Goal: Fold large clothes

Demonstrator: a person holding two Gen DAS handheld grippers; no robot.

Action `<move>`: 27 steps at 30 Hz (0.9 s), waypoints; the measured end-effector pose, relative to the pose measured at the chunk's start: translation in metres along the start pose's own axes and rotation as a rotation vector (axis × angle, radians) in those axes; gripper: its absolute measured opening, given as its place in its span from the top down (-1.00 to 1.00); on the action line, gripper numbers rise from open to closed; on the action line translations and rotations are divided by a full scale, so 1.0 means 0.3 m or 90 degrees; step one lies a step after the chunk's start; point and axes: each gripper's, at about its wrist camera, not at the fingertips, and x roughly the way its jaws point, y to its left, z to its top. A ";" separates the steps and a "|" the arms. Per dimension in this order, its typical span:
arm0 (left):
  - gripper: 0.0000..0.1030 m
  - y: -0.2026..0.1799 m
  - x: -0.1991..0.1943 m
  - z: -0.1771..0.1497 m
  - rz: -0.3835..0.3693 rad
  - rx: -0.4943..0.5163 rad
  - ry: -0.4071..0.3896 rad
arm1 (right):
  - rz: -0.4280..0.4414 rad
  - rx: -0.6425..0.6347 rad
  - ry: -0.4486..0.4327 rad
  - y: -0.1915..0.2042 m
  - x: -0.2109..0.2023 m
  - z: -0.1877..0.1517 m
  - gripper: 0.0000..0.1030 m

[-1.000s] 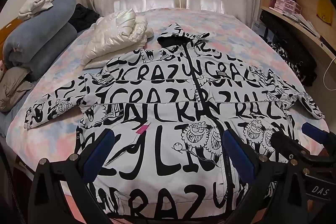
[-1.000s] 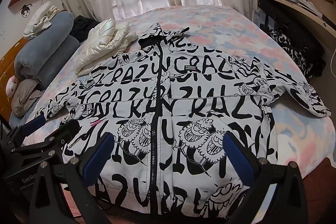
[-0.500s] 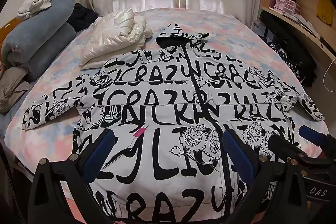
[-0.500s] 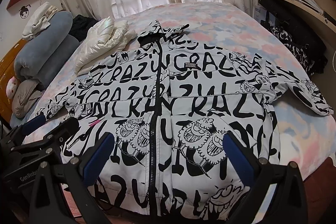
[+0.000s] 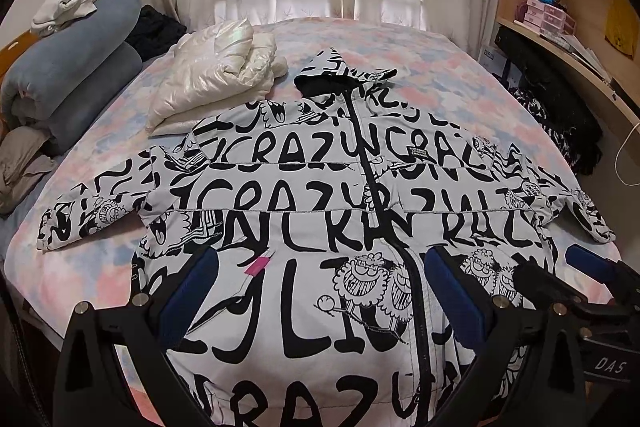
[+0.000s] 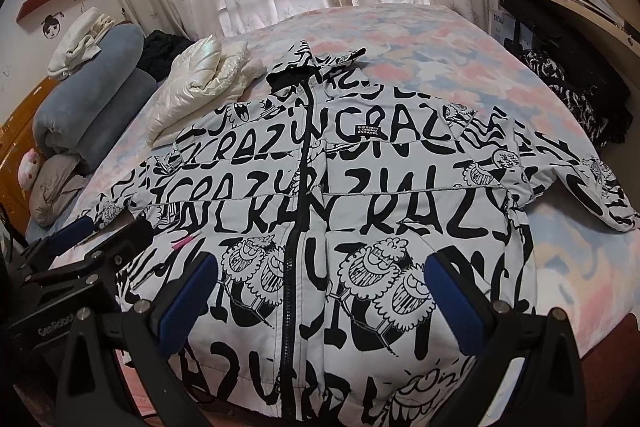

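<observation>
Jacket spread flat, front up and zipped, on bed; hem nearest the tongs, hood at 12 o'clock. Long axis along the zip, from 6 to 12 in both views. Sleeves flung out across that axis: left sleeve toward 9 o'clock, right sleeve toward 3 o'clock.

Left tongs spread wide, gripping nothing, poised over the hem, zip just right of centre. Right tongs likewise parted and empty, zip just left of centre. Each pair visible at the edge of the other's view, so side by side at the hem.

Likely first fold: a sleeve brought inward over the body. Left sleeve nearer the left tongs, at about 10 o'clock; right sleeve nearer the right tongs, at about 2 o'clock. Both cuffs well apart from the tongs, so a reach up and outward needed, by this reading.

White puffer, already folded, at 11 o'clock, its near edge touching or just beside the jacket's left shoulder; hard to tell which.
</observation>
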 end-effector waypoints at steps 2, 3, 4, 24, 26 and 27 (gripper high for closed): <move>-0.98 -0.004 0.002 0.013 0.005 0.002 -0.002 | 0.003 0.005 0.001 -0.014 -0.003 0.013 -1.00; -0.98 -0.006 0.003 0.021 0.005 0.003 -0.003 | 0.006 0.007 0.000 -0.021 -0.006 0.018 -1.00; -0.98 -0.008 0.004 0.030 0.005 0.005 -0.004 | 0.009 0.008 -0.002 -0.029 -0.010 0.024 -1.00; -0.98 -0.276 -0.100 0.336 -0.017 0.071 -0.167 | -0.098 0.013 -0.183 -0.296 -0.317 0.316 -1.00; -0.98 -0.310 -0.102 0.370 -0.039 0.074 -0.168 | -0.117 0.023 -0.216 -0.338 -0.363 0.346 -1.00; -0.98 -0.331 -0.100 0.390 -0.054 0.075 -0.170 | -0.132 0.033 -0.237 -0.363 -0.388 0.358 -1.00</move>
